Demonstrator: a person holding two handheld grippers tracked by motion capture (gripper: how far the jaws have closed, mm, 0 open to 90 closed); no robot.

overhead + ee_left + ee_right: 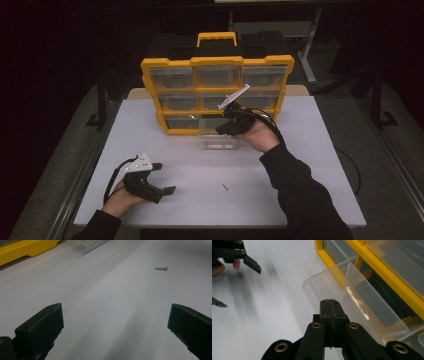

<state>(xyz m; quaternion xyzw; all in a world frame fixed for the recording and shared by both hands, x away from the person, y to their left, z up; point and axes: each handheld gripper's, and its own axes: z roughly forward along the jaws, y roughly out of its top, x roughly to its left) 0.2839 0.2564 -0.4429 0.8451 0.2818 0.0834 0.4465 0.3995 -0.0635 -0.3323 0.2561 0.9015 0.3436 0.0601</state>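
Observation:
A small grey screw (225,187) (161,268) lies on the white table (200,165), ahead and to the right of my left gripper (164,178) (115,322). That gripper rests low near the front left, jaws wide open with nothing between them. My right gripper (222,129) (329,302) is shut, its tips pressed together just above the near rim of a clear plastic drawer (217,141) (372,315). The drawer is pulled out of the bottom row of the yellow organizer (217,62) (362,255). I see nothing between the shut jaws.
The organizer stands upright at the table's back middle, with a yellow handle (216,37) on top and several clear drawers in three rows. The left gripper (237,283) also appears far off in the right gripper view. Dark floor surrounds the table.

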